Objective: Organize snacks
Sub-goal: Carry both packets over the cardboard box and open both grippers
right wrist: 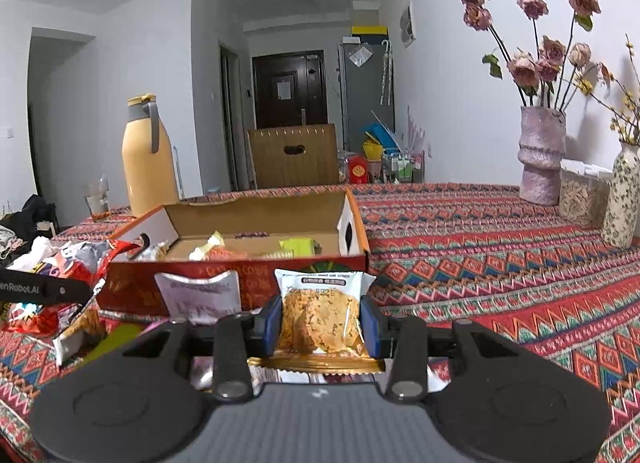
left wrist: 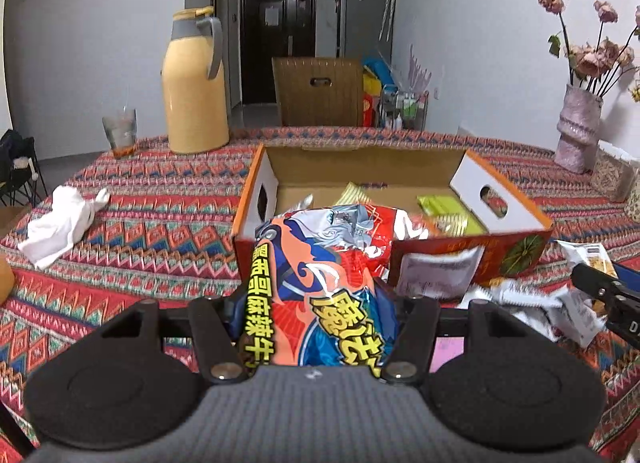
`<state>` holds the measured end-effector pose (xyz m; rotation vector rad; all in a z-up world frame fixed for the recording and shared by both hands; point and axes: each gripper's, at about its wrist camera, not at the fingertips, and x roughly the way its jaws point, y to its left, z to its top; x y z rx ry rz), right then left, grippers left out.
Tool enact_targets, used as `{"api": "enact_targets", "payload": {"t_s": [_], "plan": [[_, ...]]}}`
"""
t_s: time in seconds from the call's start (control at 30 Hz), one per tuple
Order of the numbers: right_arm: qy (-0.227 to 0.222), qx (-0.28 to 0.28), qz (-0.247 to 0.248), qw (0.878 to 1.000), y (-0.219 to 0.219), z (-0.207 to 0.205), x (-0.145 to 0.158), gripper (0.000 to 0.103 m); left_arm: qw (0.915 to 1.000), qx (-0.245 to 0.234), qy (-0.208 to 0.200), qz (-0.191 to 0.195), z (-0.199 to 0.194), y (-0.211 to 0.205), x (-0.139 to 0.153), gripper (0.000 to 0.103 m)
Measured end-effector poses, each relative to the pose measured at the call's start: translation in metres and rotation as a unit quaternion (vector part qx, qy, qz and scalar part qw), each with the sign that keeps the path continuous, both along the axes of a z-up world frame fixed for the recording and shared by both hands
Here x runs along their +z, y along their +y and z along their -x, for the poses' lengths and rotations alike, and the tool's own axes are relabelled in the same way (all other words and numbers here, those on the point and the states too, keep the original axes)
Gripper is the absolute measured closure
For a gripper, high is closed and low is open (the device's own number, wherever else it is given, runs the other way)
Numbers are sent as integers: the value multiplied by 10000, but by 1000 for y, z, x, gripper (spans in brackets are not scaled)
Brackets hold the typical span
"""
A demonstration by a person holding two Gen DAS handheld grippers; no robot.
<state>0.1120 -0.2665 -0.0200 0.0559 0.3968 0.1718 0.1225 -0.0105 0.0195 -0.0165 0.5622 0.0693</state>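
My left tool (left wrist: 316,327) is clamped on a big red and blue snack bag (left wrist: 320,283), which stands upright between its fingers and fills the middle of that view. Straight ahead of it, just past the bag's crumpled top, sits the open cardboard box (left wrist: 516,219) on the patterned counter (left wrist: 140,231), with a few green and yellow packets (left wrist: 448,207) lying inside. Off to this tool's left lie a white cloth (left wrist: 60,223), a glass (left wrist: 120,131) and a tall yellow jug (left wrist: 196,95) farther back.

My right tool (right wrist: 322,327) grips a small clear packet of crackers (right wrist: 320,319) between its blue pads (right wrist: 272,323), held upright just in front of the box's (right wrist: 240,275) near wall. To its left I see the left tool's finger (right wrist: 44,289) against the red bag (right wrist: 76,287). Well to its right, by the wall, stands a pink vase (right wrist: 540,159) of dried roses.
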Motion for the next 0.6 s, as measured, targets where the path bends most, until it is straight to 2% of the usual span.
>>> {"api": "enact_targets", "payload": {"t_s": [0.4,0.6], "plan": [[-502,89,-82,9987,18,-36,31,64,9989,-7,-454,-101,-31,-7,32,43],[-599,103,-102,9981,30,-61,39,64,9977,10,-680,-72,-52,-9,41,43]]}}
